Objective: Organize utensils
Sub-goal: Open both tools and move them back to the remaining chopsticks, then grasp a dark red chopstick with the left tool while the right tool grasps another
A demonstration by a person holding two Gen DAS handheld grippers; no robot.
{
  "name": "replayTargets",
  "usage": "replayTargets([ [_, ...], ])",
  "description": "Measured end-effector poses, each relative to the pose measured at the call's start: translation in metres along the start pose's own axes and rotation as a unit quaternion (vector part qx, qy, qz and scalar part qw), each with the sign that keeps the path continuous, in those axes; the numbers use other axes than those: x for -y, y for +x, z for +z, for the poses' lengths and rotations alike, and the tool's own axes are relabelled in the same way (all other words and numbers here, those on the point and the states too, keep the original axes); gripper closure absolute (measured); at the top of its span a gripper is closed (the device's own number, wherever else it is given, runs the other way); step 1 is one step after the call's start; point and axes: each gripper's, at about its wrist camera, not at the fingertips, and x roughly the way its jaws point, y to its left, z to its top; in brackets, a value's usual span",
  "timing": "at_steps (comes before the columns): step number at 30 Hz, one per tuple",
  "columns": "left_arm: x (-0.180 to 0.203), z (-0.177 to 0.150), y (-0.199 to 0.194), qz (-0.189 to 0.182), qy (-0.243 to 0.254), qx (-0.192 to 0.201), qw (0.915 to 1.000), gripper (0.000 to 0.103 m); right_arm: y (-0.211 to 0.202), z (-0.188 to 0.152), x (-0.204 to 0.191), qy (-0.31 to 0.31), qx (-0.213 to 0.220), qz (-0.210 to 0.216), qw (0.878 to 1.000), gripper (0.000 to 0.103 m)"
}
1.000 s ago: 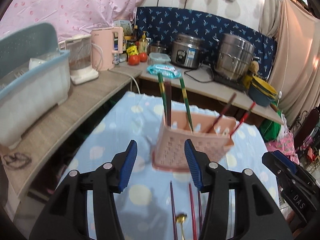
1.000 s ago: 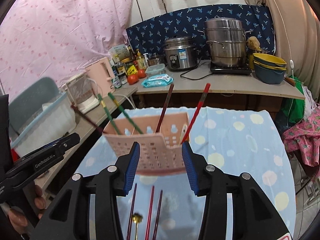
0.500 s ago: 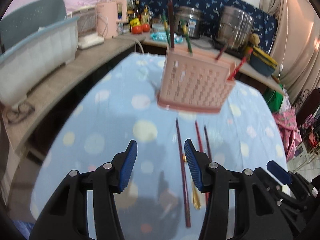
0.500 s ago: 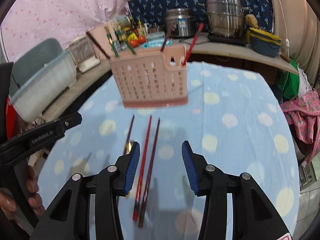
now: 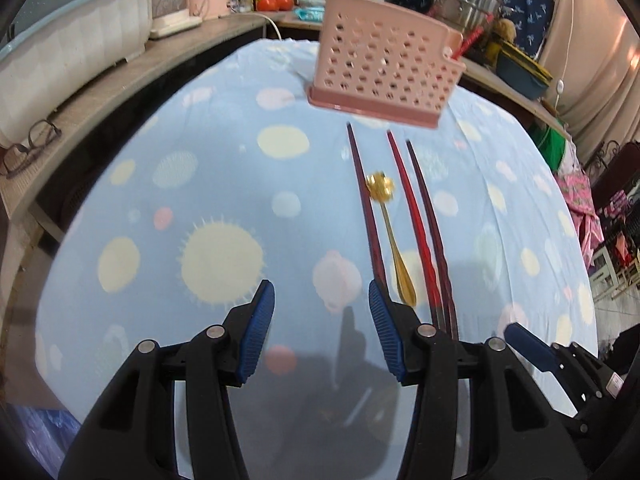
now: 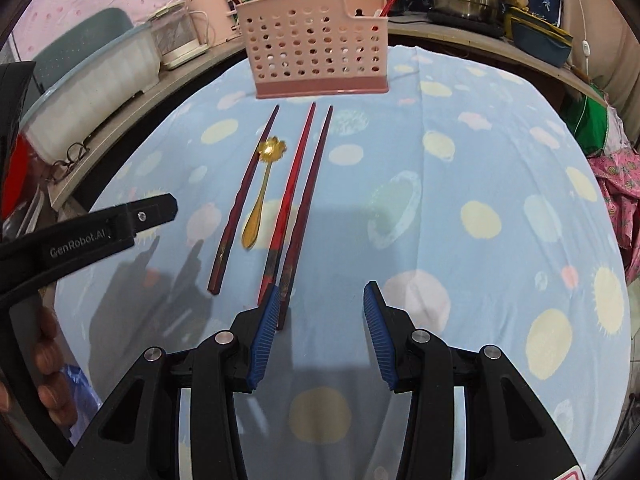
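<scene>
Left tool [image 5: 322, 300] gaping, empty; 3 dark-red chopsticks [image 5: 416, 216] flat.

Left gripper [image 5: 321, 308]: tilted downward, jaws parted, nothing between them.
Right gripper [image 6: 319, 310]: tilted downward, jaws parted, holding nothing.

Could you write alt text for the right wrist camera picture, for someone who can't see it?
Three dark red chopsticks and a gold spoon lie on a blue spotted tablecloth before a pink perforated utensil holder. The right tool is open and empty at their near ends, with the left tool at the left edge.
</scene>
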Motion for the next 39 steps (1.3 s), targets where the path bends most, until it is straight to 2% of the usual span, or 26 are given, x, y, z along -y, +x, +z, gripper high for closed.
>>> replayTargets([
  [9,0.013,-0.012,0.006,-0.001,0.021,-0.012,0.9997,0.056,0.007,-0.006,-0.008,-0.011,-0.011,0.004,1.0,0.06],
  [29,0.015,-0.014,0.018,0.0,0.026,-0.027,0.9993,0.056,0.015,-0.005,0.009,0.01,-0.009,-0.012,1.0,0.064],
  [39,0.021,-0.016,0.027,-0.008,0.037,-0.031,0.9988,0.057,0.023,0.002,0.004,-0.003,-0.005,-0.005,1.0,0.081],
])
